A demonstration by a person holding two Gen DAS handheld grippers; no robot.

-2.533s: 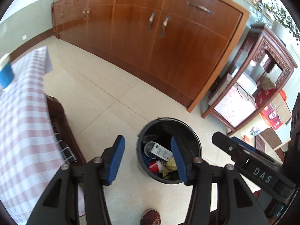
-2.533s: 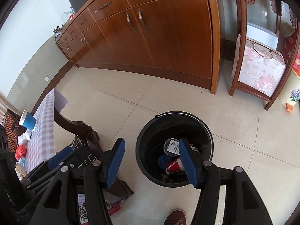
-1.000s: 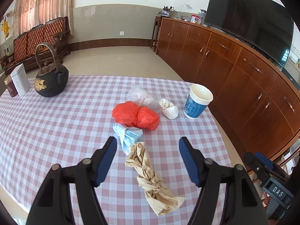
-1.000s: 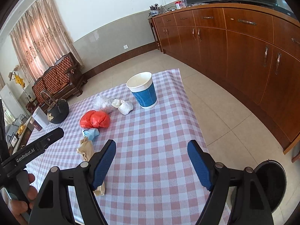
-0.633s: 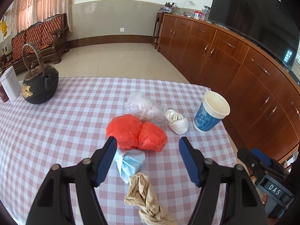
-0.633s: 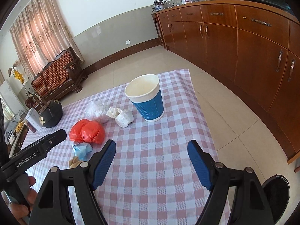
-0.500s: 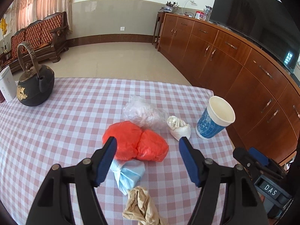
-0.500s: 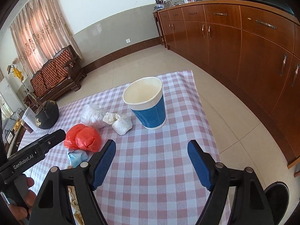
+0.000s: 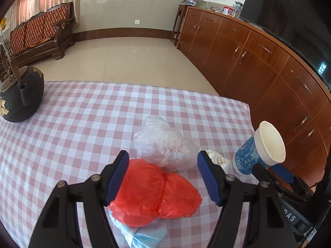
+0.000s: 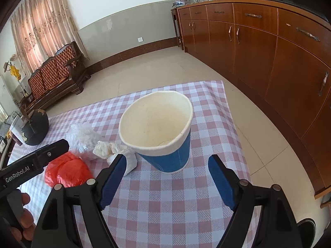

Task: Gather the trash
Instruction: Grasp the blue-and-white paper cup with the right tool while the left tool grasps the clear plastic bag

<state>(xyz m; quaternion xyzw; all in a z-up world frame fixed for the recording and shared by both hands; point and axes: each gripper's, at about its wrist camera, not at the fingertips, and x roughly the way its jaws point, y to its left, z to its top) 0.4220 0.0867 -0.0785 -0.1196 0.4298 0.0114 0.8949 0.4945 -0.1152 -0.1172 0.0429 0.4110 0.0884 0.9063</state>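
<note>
Trash lies on a pink checked tablecloth (image 9: 82, 124). My left gripper (image 9: 163, 175) hangs open just above a red plastic bag (image 9: 157, 196), which sits between the blue pads without touching them. A clear plastic bag (image 9: 165, 144) lies just beyond it, and a light blue mask (image 9: 144, 235) pokes out under the red bag. My right gripper (image 10: 165, 181) is open, jaws opening, right in front of an upright blue paper cup (image 10: 163, 136) with a white inside; the cup stands just past the fingertips. A crumpled white tissue (image 10: 111, 148) lies left of the cup.
A black iron kettle (image 9: 18, 95) stands at the table's far left. The table's right edge (image 10: 233, 128) drops to a tiled floor, with a long wooden cabinet (image 10: 269, 62) beyond. A black trash bin rim (image 10: 308, 227) shows at the lower right. A hand (image 10: 20, 217) holds the left gripper.
Both grippers moved forward and down over the table. The red bag now sits between the left pads; the cup fills the right view. The brown crumpled paper slid out of sight.
</note>
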